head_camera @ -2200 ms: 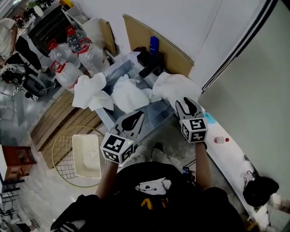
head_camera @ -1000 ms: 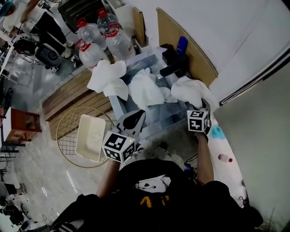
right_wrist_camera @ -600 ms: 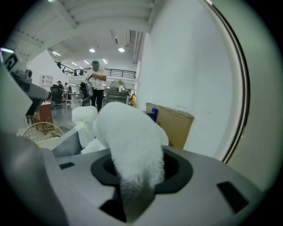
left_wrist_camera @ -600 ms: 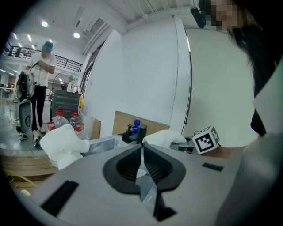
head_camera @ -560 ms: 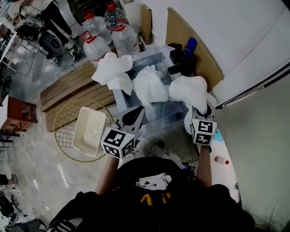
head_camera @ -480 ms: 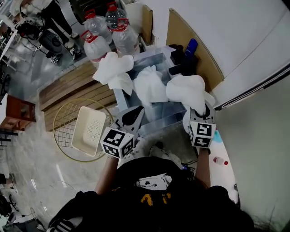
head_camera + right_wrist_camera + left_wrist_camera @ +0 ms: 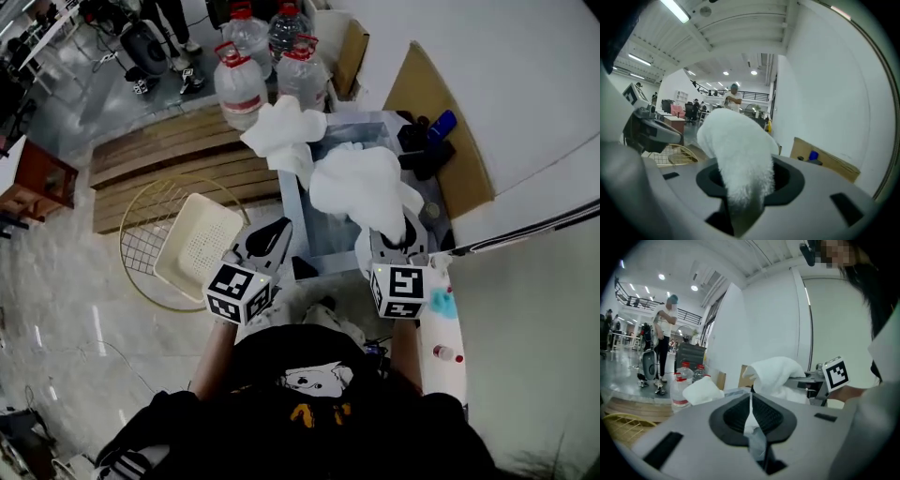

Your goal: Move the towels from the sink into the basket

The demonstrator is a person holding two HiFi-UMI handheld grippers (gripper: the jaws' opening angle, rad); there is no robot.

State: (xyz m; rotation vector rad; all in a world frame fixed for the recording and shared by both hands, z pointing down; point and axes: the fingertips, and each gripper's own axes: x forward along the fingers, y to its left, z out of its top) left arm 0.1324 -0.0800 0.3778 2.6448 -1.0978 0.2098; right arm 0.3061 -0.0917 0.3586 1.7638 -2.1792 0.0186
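**Towel lifted; carry to basket pending**

The towel (image 7: 361,187) hangs above the sink (image 7: 319,246), pinched in the right gripper (image 7: 389,239). Its trailing end could snag the sink rim, or it could slip from a shallow pinch. The left gripper (image 7: 272,232), jaws pressed together and empty, sits just left of the sink. The basket (image 7: 199,246) lies further left, with open room. A second towel (image 7: 281,131) drapes the sink's far edge.

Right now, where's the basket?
Head view, left of centre: the basket lies on a round wire rack, left of the sink and just ahead of the left gripper.
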